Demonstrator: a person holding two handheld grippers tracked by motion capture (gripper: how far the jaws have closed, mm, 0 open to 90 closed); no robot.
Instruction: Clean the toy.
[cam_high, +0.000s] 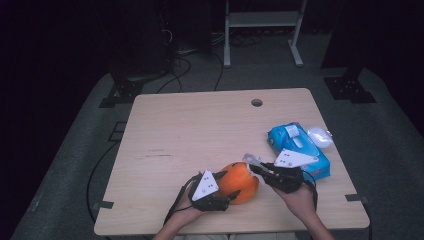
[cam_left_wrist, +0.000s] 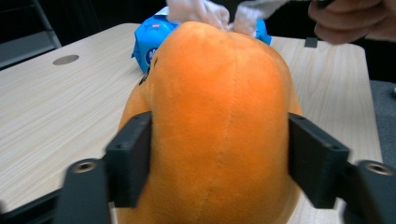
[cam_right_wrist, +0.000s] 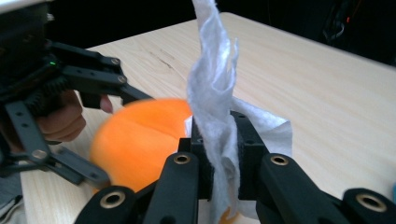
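The orange plush toy (cam_high: 239, 182) sits near the front edge of the tabletop (cam_high: 200, 130), about the middle, and from my seat I've got it squeezed in the left tool (cam_high: 226, 196), one pad on each flank. The left gripper view is mostly orange fuzz, so whatever face or markings it has are cut off; I only catch a small dark mark on its upper left side. The right tool (cam_high: 256, 167) is pinched shut on a white wipe (cam_right_wrist: 215, 100), held right at the top of the toy; the wipe stands up twisted between the pads, and its lower end drops out of sight behind the tool. Whether the wipe actually touches the plush is hard to call from above, since everything there is small and murky. Just behind the right hand (cam_high: 298, 197) is a blue wipes pack (cam_high: 295, 141), partly covered by the grey plate, with a whitish rounded thing (cam_high: 319, 136) beside it that I can't identify. The room beyond is too dark to read.
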